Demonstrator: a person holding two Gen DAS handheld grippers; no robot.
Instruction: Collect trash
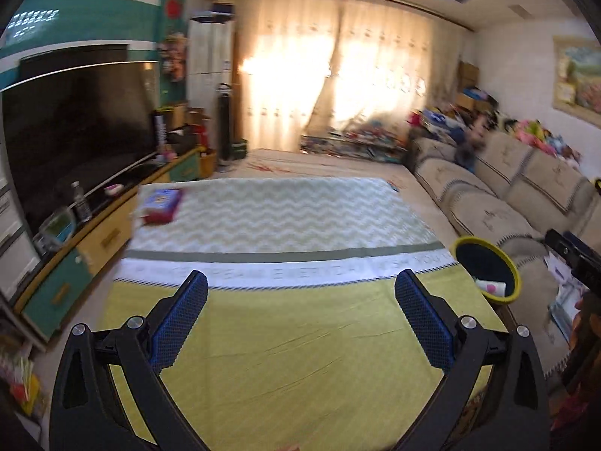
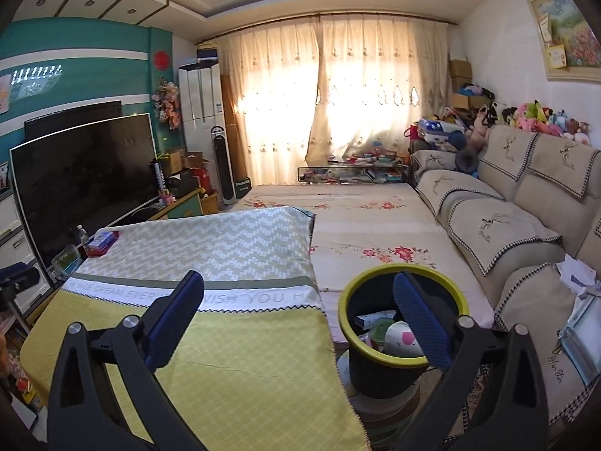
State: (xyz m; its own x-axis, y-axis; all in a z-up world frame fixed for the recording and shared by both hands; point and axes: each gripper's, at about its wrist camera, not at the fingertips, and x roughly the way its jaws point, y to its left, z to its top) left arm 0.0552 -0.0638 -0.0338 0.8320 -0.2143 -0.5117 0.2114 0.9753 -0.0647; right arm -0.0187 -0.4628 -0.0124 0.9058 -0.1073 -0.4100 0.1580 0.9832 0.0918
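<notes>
Both our tongs stand wide open with nothing between the pads: the left tongs (image 1: 300,323) hang over the yellow near end of the table's cloth (image 1: 300,357), and the right tongs (image 2: 300,323) straddle the cloth's near right edge and the bin (image 2: 403,319). The bin, black with a yellow-green rim, sits off the table's near right corner, between table and sofa (image 2: 526,233), and already holds a white cup-like piece with a pink spot, a green lid and a small carton. The one loose item left on the table is a packet (image 2: 102,242), blue on top and red along its side, at the far left corner near the TV (image 2: 82,173); we judge it the next thing to collect, though we cannot be sure it is trash. It lies close to that edge, so a clumsy pinch could push it off towards the TV stand, where a bottle (image 2: 79,233) could be knocked over. Pulling on the loose cloth might drag it too. The right tong's pad overlaps the bin rim in view, so a careless swing may tip the bin from what it is perched on. The cloth's white band reads "…DREAM EVER… WISH YOU H…"; the packet's print is too small to read.
</notes>
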